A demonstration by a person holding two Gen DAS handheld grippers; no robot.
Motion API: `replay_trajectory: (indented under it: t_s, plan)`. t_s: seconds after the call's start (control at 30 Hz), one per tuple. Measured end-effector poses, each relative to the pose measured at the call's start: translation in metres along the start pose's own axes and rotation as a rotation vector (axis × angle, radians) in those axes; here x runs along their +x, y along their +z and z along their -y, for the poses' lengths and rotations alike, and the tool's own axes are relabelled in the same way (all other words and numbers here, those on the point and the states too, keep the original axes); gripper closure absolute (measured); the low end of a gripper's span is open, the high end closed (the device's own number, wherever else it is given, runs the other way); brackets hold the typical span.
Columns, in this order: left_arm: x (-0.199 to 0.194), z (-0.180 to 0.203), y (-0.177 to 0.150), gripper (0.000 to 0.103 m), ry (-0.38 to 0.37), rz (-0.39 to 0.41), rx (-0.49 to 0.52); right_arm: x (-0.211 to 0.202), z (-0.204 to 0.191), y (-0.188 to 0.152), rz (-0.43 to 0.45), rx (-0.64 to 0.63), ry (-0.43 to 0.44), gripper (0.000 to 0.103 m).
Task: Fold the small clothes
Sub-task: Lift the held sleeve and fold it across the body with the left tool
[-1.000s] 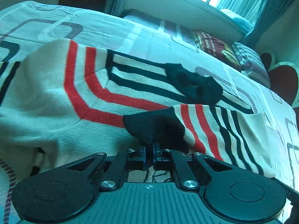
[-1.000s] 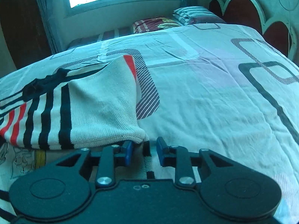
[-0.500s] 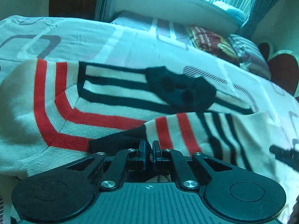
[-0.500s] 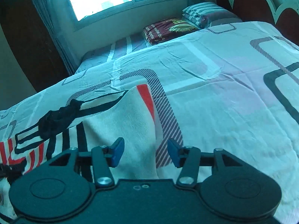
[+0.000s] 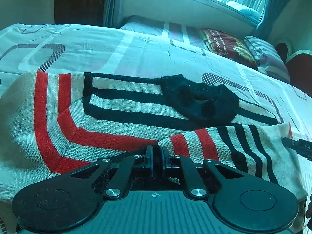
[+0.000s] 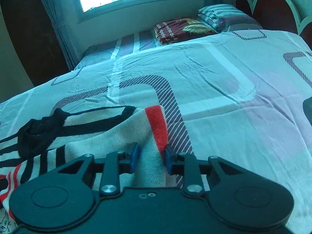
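A small cream knit sweater [image 5: 120, 115] with red and black stripes lies on the bed, its black collar [image 5: 198, 99] bunched near the middle. A sleeve [image 5: 224, 146] is folded across its near edge. My left gripper [image 5: 156, 157] is shut on the sleeve's black cuff, low over the sweater. In the right wrist view the sweater [image 6: 120, 138] lies at lower left. My right gripper [image 6: 151, 157] is open just above its cream and red edge, jaws either side of the fabric. Its tip shows in the left wrist view [image 5: 298, 147].
The patterned bedsheet [image 6: 224, 105] spreads to the right and far side. A folded dark red blanket [image 6: 179, 29] and a striped pillow [image 6: 224, 15] lie near the window. A red headboard [image 6: 273, 9] stands at the far right.
My right gripper opened, let go of the sweater's edge and lifted. My left gripper pulled the sleeve cuff toward the near edge, laying the sleeve flatter.
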State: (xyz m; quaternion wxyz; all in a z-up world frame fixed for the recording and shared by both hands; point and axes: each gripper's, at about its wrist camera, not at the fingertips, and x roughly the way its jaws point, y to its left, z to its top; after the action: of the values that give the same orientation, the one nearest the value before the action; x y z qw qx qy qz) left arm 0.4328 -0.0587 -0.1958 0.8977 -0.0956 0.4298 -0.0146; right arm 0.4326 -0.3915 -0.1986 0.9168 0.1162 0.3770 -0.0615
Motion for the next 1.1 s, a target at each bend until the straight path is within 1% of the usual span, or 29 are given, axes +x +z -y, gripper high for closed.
replay_trajectory:
  t_s: [0.07,0.1,0.13,0.17,0.2,0.23,0.27,0.3,0.33,0.37,0.4,0.43,0.47,0.5,0.57,0.6,0.63,0.67,0.73,0.8,0.87,0.97,1.0,1.03,1.07,1.1]
  plan:
    - [-0.002,-0.002,0.003,0.094,0.001,-0.015,-0.013,-0.005,-0.004,0.003,0.014,-0.007,-0.021,0.076]
    - [-0.003,-0.002,0.004,0.094,0.005,-0.019,-0.018,-0.009,-0.008,0.005,0.037,-0.013,-0.027,0.073]
    - [-0.004,-0.001,0.004,0.094,0.01,-0.019,-0.018,-0.013,-0.011,0.007,0.055,-0.025,-0.009,0.068]
    - [-0.003,0.001,0.004,0.093,0.018,-0.016,-0.006,-0.01,-0.014,0.008,0.049,-0.042,-0.002,0.063]
    - [-0.002,0.004,0.002,0.093,0.027,-0.013,0.017,-0.001,-0.016,0.006,0.013,-0.061,-0.028,0.064]
    - [-0.001,0.006,0.002,0.093,0.034,-0.007,0.036,0.005,-0.012,0.005,-0.011,-0.039,-0.029,0.067]
    - [-0.003,0.007,0.002,0.093,0.036,-0.008,0.043,0.002,-0.01,0.006,-0.006,-0.011,-0.037,0.067]
    - [-0.005,0.007,0.002,0.093,0.033,-0.015,0.046,-0.004,-0.011,0.007,0.001,-0.012,-0.051,0.065]
    - [-0.008,0.006,0.003,0.093,0.034,-0.022,0.05,-0.012,-0.015,0.007,0.016,-0.02,-0.058,0.065]
    - [-0.013,0.005,0.003,0.093,0.042,-0.029,0.058,-0.023,-0.018,0.006,0.032,-0.022,-0.046,0.063]
    - [-0.019,0.003,0.003,0.093,0.05,-0.026,0.063,-0.034,-0.023,0.004,0.046,-0.02,-0.02,0.057]
    - [-0.028,-0.003,0.002,0.093,0.052,-0.015,0.057,-0.045,-0.029,0.001,0.056,-0.018,0.015,0.048]
    - [-0.037,-0.013,0.001,0.093,0.044,-0.006,0.035,-0.055,-0.039,-0.003,0.061,-0.028,0.055,0.042]
    - [-0.045,-0.025,-0.002,0.091,0.034,-0.004,-0.001,-0.064,-0.051,-0.008,0.064,-0.056,0.086,0.036]
    - [-0.058,-0.056,-0.008,0.049,0.026,-0.02,-0.087,-0.079,-0.081,-0.021,0.064,-0.125,0.134,0.036]
    - [-0.064,-0.073,-0.012,0.004,0.044,-0.021,-0.13,-0.084,-0.096,-0.029,0.058,-0.154,0.165,0.036]
    - [-0.076,-0.091,-0.017,0.0,0.078,0.016,-0.173,-0.088,-0.109,-0.036,0.051,-0.175,0.194,0.036]
    - [-0.087,-0.108,-0.023,0.0,0.096,0.052,-0.201,-0.091,-0.126,-0.044,0.04,-0.198,0.225,0.036]
    - [-0.103,-0.144,-0.028,0.0,0.119,0.054,-0.255,-0.093,-0.154,-0.058,0.022,-0.24,0.27,0.036]
    - [-0.116,-0.183,-0.036,0.0,0.14,0.066,-0.341,-0.096,-0.183,-0.071,0.003,-0.276,0.309,0.036]
    - [-0.125,-0.221,-0.044,0.001,0.174,0.065,-0.404,-0.096,-0.205,-0.082,-0.018,-0.292,0.342,0.036]
    - [-0.134,-0.276,-0.059,0.001,0.181,0.071,-0.538,-0.098,-0.231,-0.095,-0.041,-0.309,0.375,0.036]
    - [-0.136,-0.291,-0.063,0.003,0.18,0.078,-0.574,-0.099,-0.239,-0.098,-0.044,-0.314,0.379,0.036]
    - [-0.136,-0.307,-0.067,0.015,0.177,0.079,-0.615,-0.099,-0.245,-0.101,-0.045,-0.318,0.384,0.036]
    - [-0.135,-0.32,-0.071,0.021,0.163,0.077,-0.65,-0.1,-0.251,-0.103,-0.047,-0.321,0.388,0.036]
    - [-0.132,-0.332,-0.073,0.033,0.145,0.071,-0.678,-0.099,-0.257,-0.105,-0.049,-0.323,0.387,0.036]
